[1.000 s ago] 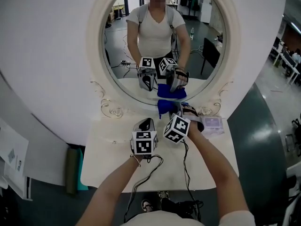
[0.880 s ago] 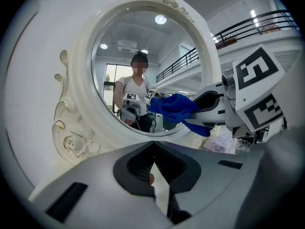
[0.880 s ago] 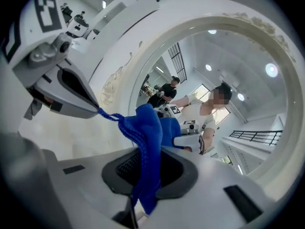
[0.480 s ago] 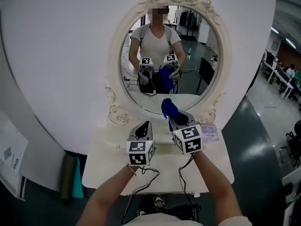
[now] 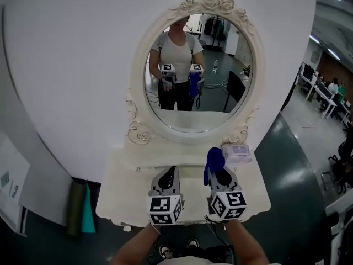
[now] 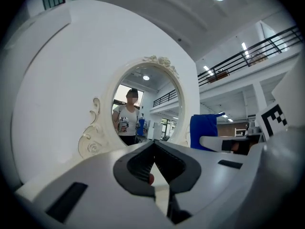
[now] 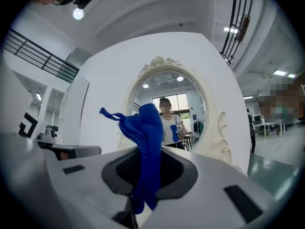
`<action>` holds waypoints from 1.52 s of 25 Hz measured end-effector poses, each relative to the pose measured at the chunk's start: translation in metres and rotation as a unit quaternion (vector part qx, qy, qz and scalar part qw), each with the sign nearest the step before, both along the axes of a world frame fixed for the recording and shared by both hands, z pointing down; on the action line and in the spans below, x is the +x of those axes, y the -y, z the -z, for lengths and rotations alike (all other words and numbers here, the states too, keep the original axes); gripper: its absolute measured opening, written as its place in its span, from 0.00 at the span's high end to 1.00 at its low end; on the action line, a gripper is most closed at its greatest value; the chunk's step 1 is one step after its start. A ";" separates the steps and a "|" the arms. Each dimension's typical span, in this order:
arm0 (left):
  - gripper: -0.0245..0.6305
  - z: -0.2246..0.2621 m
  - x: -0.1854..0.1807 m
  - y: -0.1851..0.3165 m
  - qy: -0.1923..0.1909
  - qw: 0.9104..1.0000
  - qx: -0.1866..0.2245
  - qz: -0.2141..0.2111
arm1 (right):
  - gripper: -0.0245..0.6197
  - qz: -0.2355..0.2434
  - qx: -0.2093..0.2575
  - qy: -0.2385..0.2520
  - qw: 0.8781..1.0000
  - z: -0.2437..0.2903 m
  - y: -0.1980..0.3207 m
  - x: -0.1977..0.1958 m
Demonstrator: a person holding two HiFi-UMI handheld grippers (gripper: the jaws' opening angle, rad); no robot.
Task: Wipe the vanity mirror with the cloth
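Note:
The oval vanity mirror (image 5: 194, 70) in a cream carved frame stands on a white vanity table (image 5: 118, 195) against a white wall. It also fills the middle of the left gripper view as the mirror (image 6: 143, 104) and of the right gripper view as the mirror (image 7: 169, 111). My right gripper (image 5: 216, 168) is shut on a blue cloth (image 5: 213, 162), which sticks up from its jaws as the cloth (image 7: 145, 147). My left gripper (image 5: 166, 175) is shut with nothing in it, beside the right one. Both hang over the table's front half, well back from the glass.
A small pale box (image 5: 237, 152) lies on the table at the right of the mirror's base. A green and teal roll (image 5: 81, 206) leans by the wall at the table's left. Open floor with desks and people (image 5: 333, 87) lies to the right.
Both grippers have drawn back from the mirror's base toward the table's front edge. The right one lifted the blue cloth off the table. The head view has pulled back and now shows the whole mirror.

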State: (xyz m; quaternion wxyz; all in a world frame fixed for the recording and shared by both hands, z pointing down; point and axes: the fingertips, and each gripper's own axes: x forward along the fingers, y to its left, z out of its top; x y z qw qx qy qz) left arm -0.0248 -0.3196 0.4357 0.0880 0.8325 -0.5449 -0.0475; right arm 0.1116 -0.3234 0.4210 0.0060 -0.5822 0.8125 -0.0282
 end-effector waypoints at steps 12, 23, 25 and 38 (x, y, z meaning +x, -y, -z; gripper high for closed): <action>0.96 -0.040 0.014 -0.034 0.002 0.998 -0.043 0.036 | 0.86 0.014 -0.047 0.033 0.998 -0.035 -0.034 0.023; 0.96 -0.033 0.029 -0.032 0.024 0.998 -0.038 0.052 | 0.86 0.028 -0.069 0.026 0.997 -0.041 -0.027 0.033; 0.96 -0.033 0.030 -0.031 0.024 0.998 -0.039 0.053 | 0.86 0.028 -0.068 0.022 0.997 -0.040 -0.026 0.034; 0.95 -0.031 0.034 -0.029 0.022 0.997 -0.041 0.054 | 0.86 0.019 -0.077 0.010 0.997 -0.040 -0.030 0.045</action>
